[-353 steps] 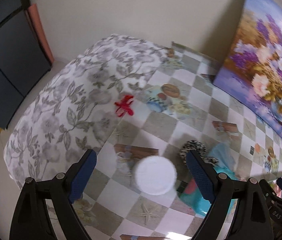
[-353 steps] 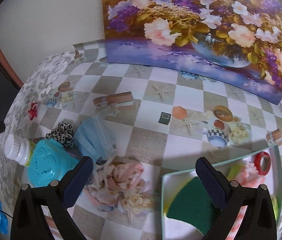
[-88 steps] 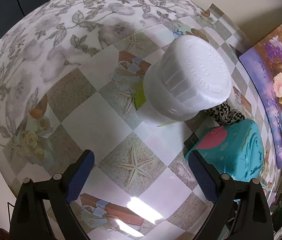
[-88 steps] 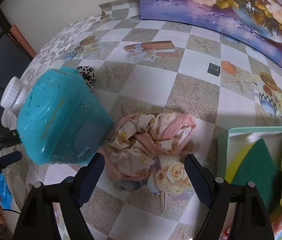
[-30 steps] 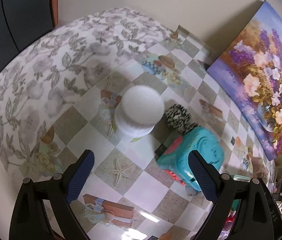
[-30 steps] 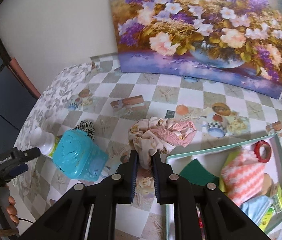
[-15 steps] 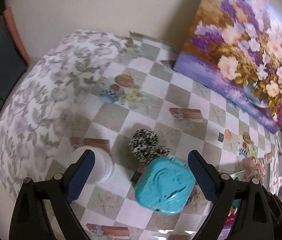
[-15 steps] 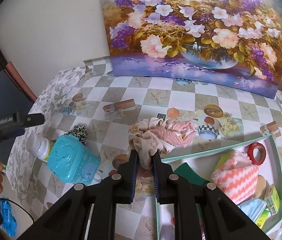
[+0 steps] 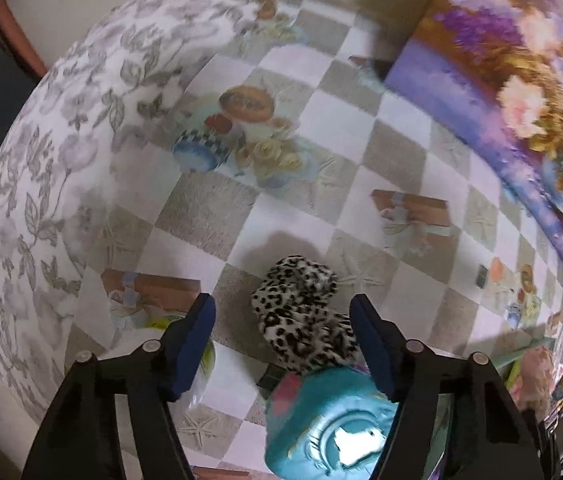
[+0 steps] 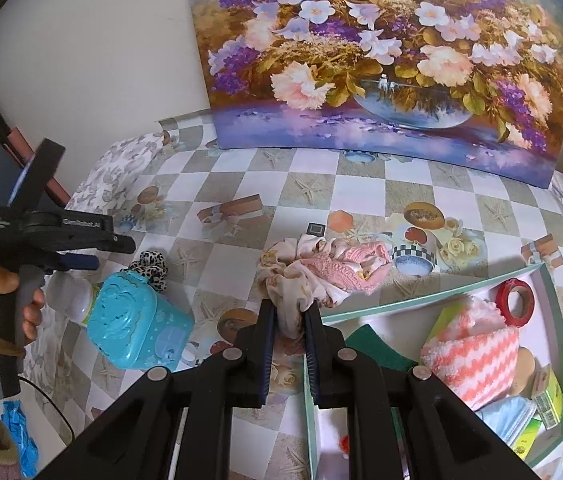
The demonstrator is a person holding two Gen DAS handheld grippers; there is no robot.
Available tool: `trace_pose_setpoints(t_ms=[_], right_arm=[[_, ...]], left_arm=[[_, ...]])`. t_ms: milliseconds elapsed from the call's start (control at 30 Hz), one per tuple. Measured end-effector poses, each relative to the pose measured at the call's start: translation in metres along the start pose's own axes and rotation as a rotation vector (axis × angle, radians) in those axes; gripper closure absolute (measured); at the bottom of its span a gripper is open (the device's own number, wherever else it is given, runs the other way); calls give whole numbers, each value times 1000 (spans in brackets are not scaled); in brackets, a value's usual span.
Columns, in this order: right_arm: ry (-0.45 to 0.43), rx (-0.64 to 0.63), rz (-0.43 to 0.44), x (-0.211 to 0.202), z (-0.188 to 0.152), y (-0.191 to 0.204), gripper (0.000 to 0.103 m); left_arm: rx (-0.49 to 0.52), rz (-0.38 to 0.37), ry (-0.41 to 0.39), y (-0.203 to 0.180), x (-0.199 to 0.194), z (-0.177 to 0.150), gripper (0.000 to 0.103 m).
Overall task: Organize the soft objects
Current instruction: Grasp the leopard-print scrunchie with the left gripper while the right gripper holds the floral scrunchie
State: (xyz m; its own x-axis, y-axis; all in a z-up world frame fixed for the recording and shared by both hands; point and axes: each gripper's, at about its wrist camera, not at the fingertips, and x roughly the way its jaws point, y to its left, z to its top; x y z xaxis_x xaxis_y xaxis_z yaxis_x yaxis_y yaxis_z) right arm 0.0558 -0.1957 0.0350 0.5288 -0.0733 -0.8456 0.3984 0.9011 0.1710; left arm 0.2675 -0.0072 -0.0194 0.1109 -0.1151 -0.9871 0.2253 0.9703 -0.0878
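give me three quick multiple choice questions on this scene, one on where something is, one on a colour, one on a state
1. Where is the leopard scrunchie?
A. in the tray
B. on the table beside the teal box
C. on the painting

2. What colour is the tape roll in the tray?
A. red
B. black
C. yellow

3. What is the right claw doing?
A. open and empty
B. shut on the bottle
C. shut on the floral cloth

Answers: 1 B, it lies on the checked cover against the box; 2 A, a red ring by the tray's far wall; 3 C, cloth is pinched between the fingers.

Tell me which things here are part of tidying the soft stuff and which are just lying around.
Job: pink scrunchie in right gripper; leopard scrunchie below left gripper; tray.
Lying about: teal box, bottle, painting, red tape.
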Motion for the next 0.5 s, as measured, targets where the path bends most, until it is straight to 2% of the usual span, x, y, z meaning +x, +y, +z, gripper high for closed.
trace_pose_setpoints(t_ms=[133, 367, 500], right_arm=[[0, 7, -9, 1, 1, -3, 88], [-3, 21, -11, 1, 0, -7, 88], [-4, 22, -11, 1, 1, -7, 88]], left_arm=[[8, 20, 9, -1, 4, 4, 34], [49, 27, 17, -12, 4, 10, 46], [64, 42, 54, -17, 16, 10, 49]])
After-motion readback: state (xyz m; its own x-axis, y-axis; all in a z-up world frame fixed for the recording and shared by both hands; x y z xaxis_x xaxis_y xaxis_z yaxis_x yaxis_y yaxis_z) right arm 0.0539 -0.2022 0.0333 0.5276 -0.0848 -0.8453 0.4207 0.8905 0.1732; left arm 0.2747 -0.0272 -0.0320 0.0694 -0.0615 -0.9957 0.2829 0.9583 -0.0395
